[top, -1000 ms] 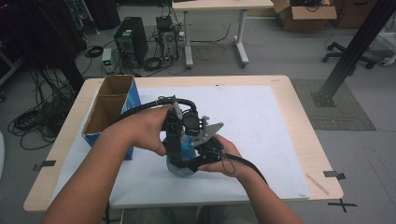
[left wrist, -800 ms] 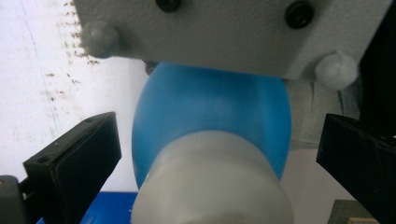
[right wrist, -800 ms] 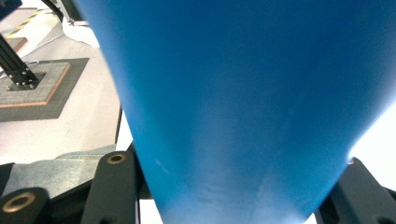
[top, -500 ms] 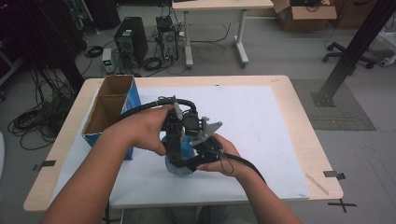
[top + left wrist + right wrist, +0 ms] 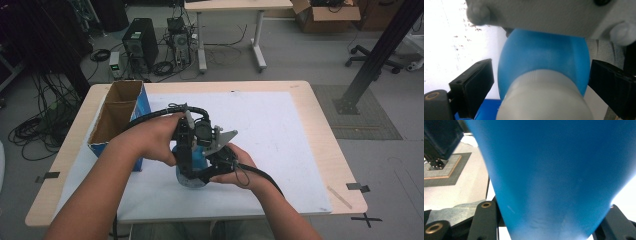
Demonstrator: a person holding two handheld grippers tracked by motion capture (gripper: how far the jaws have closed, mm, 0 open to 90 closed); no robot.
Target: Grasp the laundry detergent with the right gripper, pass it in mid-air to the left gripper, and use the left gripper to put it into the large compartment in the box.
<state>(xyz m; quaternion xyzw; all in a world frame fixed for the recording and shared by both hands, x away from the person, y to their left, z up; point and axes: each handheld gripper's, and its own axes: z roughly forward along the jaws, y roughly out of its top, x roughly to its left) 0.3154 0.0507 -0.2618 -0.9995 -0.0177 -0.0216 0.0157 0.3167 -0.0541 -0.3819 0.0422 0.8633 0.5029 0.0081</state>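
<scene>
A blue bottle [image 5: 201, 156] with a white cap [image 5: 544, 97] is held over the white sheet, between both hands. My right gripper [image 5: 550, 220] is shut on the bottle's blue body [image 5: 554, 170], one black jaw on each side. My left gripper [image 5: 541, 67] straddles the cap end. Its jaws have just been closing, with the bottle [image 5: 544, 57] between them, and a gap still shows at the left pad [image 5: 480, 82]. In the high view the left gripper [image 5: 184, 142] comes in from the left and the right gripper [image 5: 216, 161] from the lower right. The right gripper's grey plate [image 5: 544, 15] crosses the top of the left gripper view.
An open cardboard box [image 5: 116, 117] with a blue side stands at the table's left, close to my left forearm. A white sheet [image 5: 280, 130] covers most of the wooden table [image 5: 325, 125]. Beyond the far edge are computers, cables and another desk on the floor.
</scene>
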